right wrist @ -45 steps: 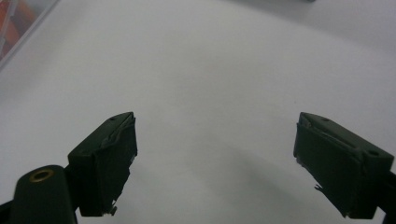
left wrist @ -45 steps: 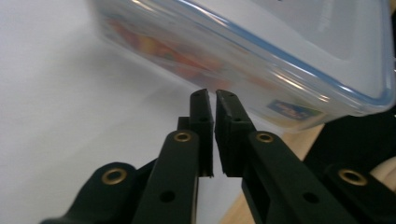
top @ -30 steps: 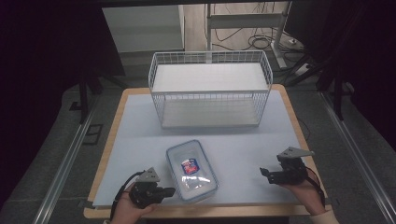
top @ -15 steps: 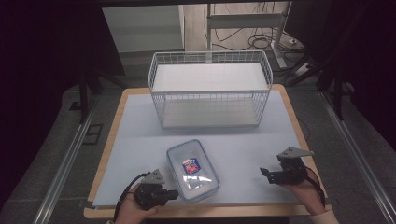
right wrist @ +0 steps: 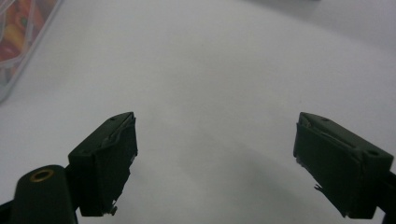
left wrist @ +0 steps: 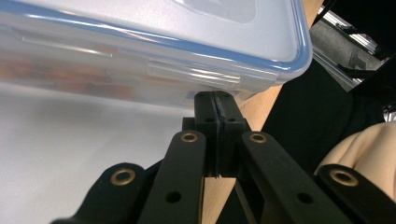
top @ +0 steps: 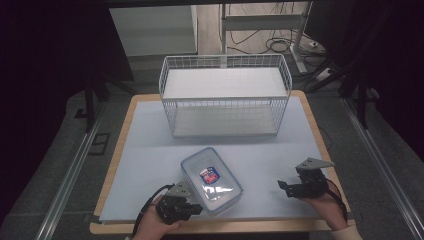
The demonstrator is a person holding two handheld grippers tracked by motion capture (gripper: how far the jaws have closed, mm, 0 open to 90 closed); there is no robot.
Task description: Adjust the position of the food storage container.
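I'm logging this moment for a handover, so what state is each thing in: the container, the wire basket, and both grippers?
Plastic container: lid on, lying flat on the mat, food inside.
Wire basket: upright at the far side of the mat, nothing in it.
Left gripper: fingers shut together, tips at the container's near lower edge, gripping nothing.
Right gripper: fingers wide open over bare mat, holding nothing.
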